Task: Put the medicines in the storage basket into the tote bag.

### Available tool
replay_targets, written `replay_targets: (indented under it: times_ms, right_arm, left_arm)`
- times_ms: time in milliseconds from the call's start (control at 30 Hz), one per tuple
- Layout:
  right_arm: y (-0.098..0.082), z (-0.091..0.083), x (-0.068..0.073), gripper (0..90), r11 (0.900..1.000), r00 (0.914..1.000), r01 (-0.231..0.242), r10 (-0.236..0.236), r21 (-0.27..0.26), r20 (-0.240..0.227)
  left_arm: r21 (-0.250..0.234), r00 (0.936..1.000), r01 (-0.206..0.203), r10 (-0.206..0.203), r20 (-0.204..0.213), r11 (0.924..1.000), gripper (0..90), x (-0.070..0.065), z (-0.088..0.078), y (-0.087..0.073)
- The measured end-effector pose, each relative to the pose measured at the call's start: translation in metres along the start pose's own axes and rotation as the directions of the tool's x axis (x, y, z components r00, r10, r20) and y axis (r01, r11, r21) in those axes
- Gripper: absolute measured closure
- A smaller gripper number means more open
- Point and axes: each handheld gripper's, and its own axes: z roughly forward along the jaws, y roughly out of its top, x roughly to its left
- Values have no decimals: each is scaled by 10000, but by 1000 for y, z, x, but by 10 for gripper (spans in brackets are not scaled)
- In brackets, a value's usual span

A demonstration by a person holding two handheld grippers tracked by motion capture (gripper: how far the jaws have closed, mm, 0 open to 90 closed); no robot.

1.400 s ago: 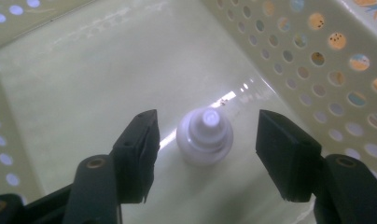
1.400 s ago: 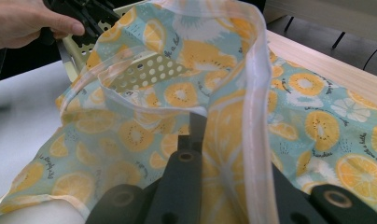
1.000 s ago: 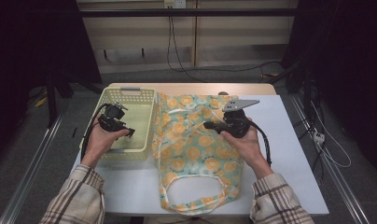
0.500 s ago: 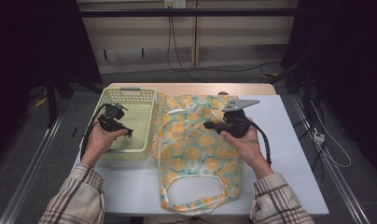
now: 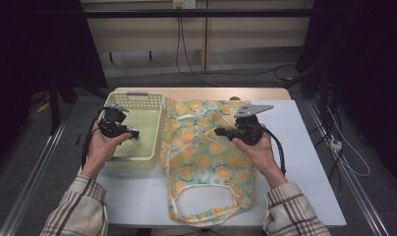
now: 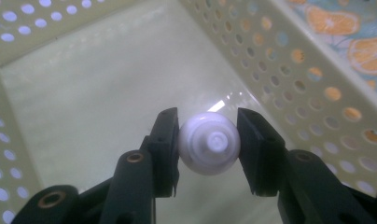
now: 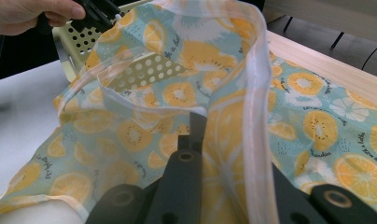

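A pale yellow perforated basket (image 5: 135,100) stands left of a tote bag (image 5: 206,162) printed with orange slices, lying flat on the white table. My left gripper (image 5: 132,135) reaches into the basket; its jaws have just been closing and now press from both sides on a small white round-capped bottle (image 6: 209,149), seen end-on in the left gripper (image 6: 209,140) view just above the basket floor. My right gripper (image 5: 218,132) rests on the bag's upper part, shut on a fold of bag fabric (image 7: 233,116) that rises around the right gripper (image 7: 214,135).
The basket wall (image 6: 294,70) runs close on the right of the left gripper, with the bag beyond it. A wooden strip (image 5: 201,92) edges the table's far side. The bag's handle loop (image 5: 206,209) lies near the front edge.
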Motion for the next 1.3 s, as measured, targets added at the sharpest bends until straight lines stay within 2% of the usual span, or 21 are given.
replay_targets:
  times_ms: [100, 267, 367, 400, 500, 567, 600, 633, 700, 967, 1000, 1033, 1100, 1200, 1267, 1300]
  right_arm:
    - [0, 0, -1, 900, 10000, 10000, -24, 24, -10, 4]
    - [-1, 2, -1, 900, 10000, 10000, -34, 34, 42, 5]
    - [-1, 3, -1, 900, 10000, 10000, 2, -2, 25, -10]
    - [-1, 3, -1, 900, 10000, 10000, -10, 10, 21, -7]
    - [-1, 2, -1, 900, 10000, 10000, -19, 19, 24, 6]
    - [-1, 2, -1, 900, 10000, 10000, -32, 32, 5, 5]
    - [-1, 2, -1, 900, 10000, 10000, -31, 31, 4, 11]
    - [-1, 2, -1, 900, 10000, 10000, -30, 30, 0, 8]
    - [-1, 2, -1, 900, 10000, 10000, -42, 42, -2, 14]
    - [-1, 2, -1, 900, 10000, 10000, -36, 36, -10, 37]
    - [-1, 1, -1, 900, 10000, 10000, -28, 28, -14, 42]
    - [-1, 1, -1, 900, 10000, 10000, -25, 25, -27, 53]
    - [-1, 1, -1, 900, 10000, 10000, -20, 20, -35, 57]
    - [-1, 1, -1, 900, 10000, 10000, -16, 16, -19, 48]
    - [-1, 2, -1, 900, 10000, 10000, 2, -2, -2, 57]
    - [-1, 2, -1, 900, 10000, 10000, 8, -8, -4, 58]
  left_arm:
    - [-438, 10000, 44, -42, 48, 9990, 604, -5, -8, 0]
    - [-1125, 9997, -230, 239, 66, 9934, 604, -12, -22, 1]
    - [-1545, 9995, -256, 278, 123, 9877, 604, -16, -29, -1]
    - [-1675, 9996, -296, 296, -23, 9854, 604, -18, -32, -1]
    - [-2067, 9991, -269, 330, 265, 9780, 604, -21, -39, -4]
    - [-2312, 9993, -273, 321, 169, 9725, 604, -24, -44, -6]
    - [-2385, 9985, -306, 407, 374, 9707, 604, -25, -47, -6]
    - [-2494, 9991, -313, 377, 208, 9679, 604, -27, -49, -8]
    - [-2714, 9984, -323, 438, 365, 9619, 604, -28, -52, -10]
    - [-3285, 9961, -453, 675, 565, 9434, 604, -40, -65, -17]
    - [-3388, 9955, -347, 623, 709, 9402, 604, -42, -65, -18]
    - [-3513, 9949, -417, 712, 713, 9353, 604, -43, -66, -18]
    - [-3556, 9938, -485, 808, 767, 9334, 604, -47, -68, -18]
    - [-3762, 9915, -452, 874, 959, 9254, 605, -52, -70, -18]
    - [-3781, 9906, -526, 962, 972, 9243, 605, -56, -72, -18]
    - [-3851, 9896, -537, 1005, 1025, 9213, 605, -57, -72, -17]
